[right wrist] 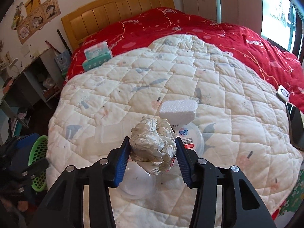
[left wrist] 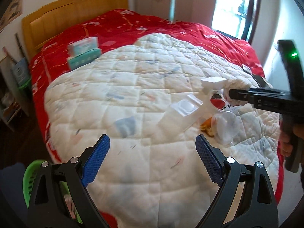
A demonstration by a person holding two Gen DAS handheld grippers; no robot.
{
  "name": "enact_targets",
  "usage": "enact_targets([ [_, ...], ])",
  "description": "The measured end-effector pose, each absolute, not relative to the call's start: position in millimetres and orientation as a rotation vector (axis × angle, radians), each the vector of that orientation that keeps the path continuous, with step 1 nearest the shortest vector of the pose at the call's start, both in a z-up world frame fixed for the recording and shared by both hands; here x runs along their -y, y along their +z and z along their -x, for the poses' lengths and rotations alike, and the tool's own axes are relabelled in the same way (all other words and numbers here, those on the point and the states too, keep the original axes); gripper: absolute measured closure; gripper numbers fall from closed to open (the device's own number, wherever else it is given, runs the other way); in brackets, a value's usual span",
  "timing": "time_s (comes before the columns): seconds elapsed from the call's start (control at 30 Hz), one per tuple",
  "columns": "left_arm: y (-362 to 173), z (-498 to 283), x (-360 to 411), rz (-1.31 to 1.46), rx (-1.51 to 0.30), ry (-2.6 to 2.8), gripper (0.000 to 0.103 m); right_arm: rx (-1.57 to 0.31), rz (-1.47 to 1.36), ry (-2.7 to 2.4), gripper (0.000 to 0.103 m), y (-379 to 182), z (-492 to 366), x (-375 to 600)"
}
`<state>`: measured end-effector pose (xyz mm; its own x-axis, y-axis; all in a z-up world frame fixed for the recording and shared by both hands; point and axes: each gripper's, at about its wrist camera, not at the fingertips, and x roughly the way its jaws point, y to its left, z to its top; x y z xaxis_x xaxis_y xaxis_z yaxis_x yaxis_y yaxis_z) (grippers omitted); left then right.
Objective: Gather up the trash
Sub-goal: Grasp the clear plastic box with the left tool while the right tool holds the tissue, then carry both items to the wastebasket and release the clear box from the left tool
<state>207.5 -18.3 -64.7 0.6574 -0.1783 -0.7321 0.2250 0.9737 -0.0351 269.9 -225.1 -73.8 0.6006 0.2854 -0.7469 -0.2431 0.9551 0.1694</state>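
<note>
Trash lies scattered on a white quilt [right wrist: 133,87] spread over a red bedcover [right wrist: 237,38], the pile sitting toward four o'clock of the quilt in the left wrist view. A green basket [right wrist: 39,163] stands off the bed at eight o'clock. Tissue packs [right wrist: 96,58] rest at eleven o'clock beside the headboard. Among the litter are a foam block [right wrist: 178,110], a flat plastic lid [right wrist: 190,134], a clear tray [left wrist: 185,106] and a clear cup [left wrist: 226,127]. The right gripper [right wrist: 153,146] is clamped on a crumpled paper ball [right wrist: 153,144]; the left gripper [left wrist: 153,148] hangs above the quilt, jaws wide apart and empty.
</note>
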Motion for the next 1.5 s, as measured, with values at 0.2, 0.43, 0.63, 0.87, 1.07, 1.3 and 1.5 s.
enact_targets([
  [0.2,-80.2,-239.0,39.8,-0.104,-0.849,-0.300,0.014,-0.840,-0.060,0.308,0.057,-61.1,-257.5,244.2],
  [0.43,-98.5,-270.3,63.9,-0.161,-0.879,-0.396,0.016,-0.836,-0.068,0.301,0.057,-61.2,-250.2,261.6],
  [0.63,-111.3,-289.3,72.4,-0.166,-0.907,-0.458,0.019,-0.848,-0.080,0.296,0.057,-69.1,-249.1,269.8],
  [0.87,-124.8,-301.7,79.7,-0.164,-0.935,-0.514,0.042,-0.860,-0.087,0.294,0.057,-75.8,-250.8,272.3],
  [1.07,-119.0,-295.1,75.3,-0.126,-0.909,-0.501,0.046,-0.862,-0.090,0.299,0.057,-76.8,-248.0,269.1],
  [1.3,-92.0,-262.2,51.2,-0.053,-0.866,-0.444,0.047,-0.850,-0.095,0.334,0.057,-68.1,-234.0,252.8],
  [1.5,-69.3,-221.9,17.4,-0.024,-0.838,-0.364,0.047,-0.840,-0.086,0.390,0.057,-59.9,-215.5,224.7],
])
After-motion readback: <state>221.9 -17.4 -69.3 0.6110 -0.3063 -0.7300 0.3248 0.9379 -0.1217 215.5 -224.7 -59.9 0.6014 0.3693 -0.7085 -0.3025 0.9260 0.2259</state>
